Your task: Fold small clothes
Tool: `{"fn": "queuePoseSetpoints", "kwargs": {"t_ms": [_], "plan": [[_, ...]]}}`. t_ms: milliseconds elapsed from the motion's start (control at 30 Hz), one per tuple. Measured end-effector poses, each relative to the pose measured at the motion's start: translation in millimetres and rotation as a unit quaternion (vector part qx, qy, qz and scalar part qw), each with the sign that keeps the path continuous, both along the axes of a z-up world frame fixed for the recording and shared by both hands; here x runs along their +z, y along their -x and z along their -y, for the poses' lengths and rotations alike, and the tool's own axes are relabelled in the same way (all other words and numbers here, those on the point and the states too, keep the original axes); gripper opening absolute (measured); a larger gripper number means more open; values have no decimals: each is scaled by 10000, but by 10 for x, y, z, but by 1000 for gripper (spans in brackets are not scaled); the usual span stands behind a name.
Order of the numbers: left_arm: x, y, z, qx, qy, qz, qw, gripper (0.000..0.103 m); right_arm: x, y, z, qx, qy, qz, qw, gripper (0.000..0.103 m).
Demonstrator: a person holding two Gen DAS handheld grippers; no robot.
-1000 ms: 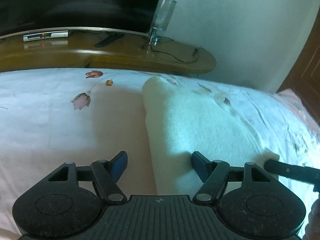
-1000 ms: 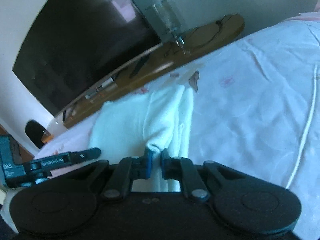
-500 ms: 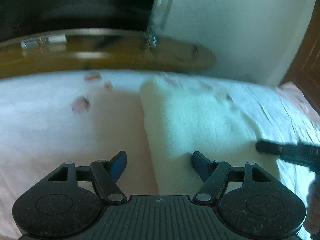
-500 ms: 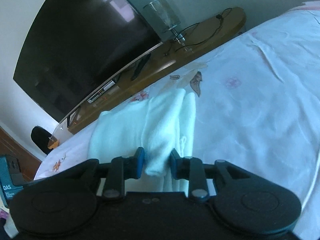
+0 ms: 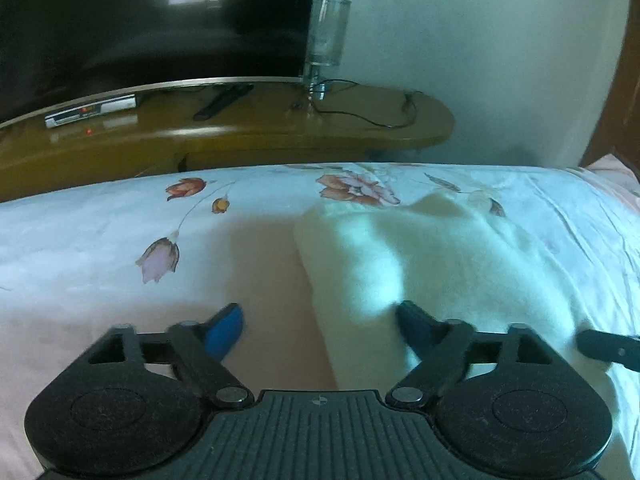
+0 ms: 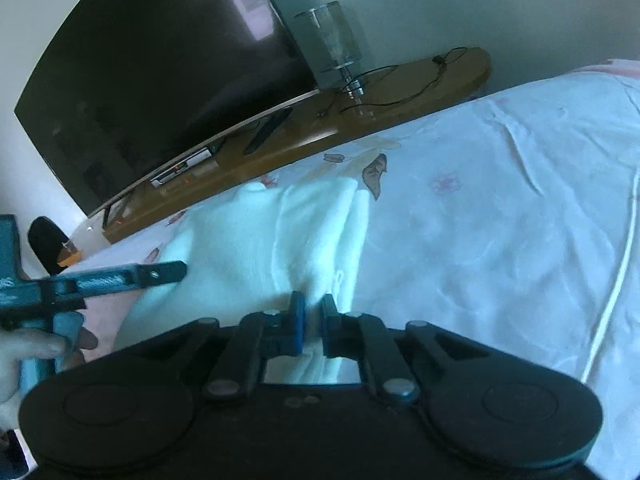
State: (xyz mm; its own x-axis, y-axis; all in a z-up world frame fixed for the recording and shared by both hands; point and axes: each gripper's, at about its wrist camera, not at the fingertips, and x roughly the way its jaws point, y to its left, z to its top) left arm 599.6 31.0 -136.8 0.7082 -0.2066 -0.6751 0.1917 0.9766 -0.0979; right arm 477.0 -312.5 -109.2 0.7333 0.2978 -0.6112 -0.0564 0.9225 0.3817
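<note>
My right gripper (image 6: 311, 322) is pinching the white cloth's (image 6: 256, 248) near edge in narrow jaws — my left gripper (image 5: 320, 320) is hovering wide-jawed over the bed (image 5: 80, 248); no lettering readable.

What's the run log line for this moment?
left gripper: open, straddling garment edge | right gripper: shut on white garment | bed sheet: underneath

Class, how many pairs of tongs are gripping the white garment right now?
1: the right tongs pinch the white garment's near edge. The left tongs are open, straddling its left edge.
</note>
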Motion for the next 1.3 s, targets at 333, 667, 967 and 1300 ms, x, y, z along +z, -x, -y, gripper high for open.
{"fn": "queuePoseSetpoints", "kwargs": {"t_ms": [333,667,967,1300], "plan": [[106,969,-331,-127,375,91,9992,86,338,432,-250,424,574,274,9971,25],[-74,1466,-402,48,223,-3,9997,86,86,893,-606,650,1669,35,9838,18],[-94,1956,-575,-291,-108,254,9992,86,10,965,-435,562,1762,-162,9826,28],[287,2090,-639,69,-488,545,9973,96,281,1260,-165,40,514,-158,9985,42]]}}
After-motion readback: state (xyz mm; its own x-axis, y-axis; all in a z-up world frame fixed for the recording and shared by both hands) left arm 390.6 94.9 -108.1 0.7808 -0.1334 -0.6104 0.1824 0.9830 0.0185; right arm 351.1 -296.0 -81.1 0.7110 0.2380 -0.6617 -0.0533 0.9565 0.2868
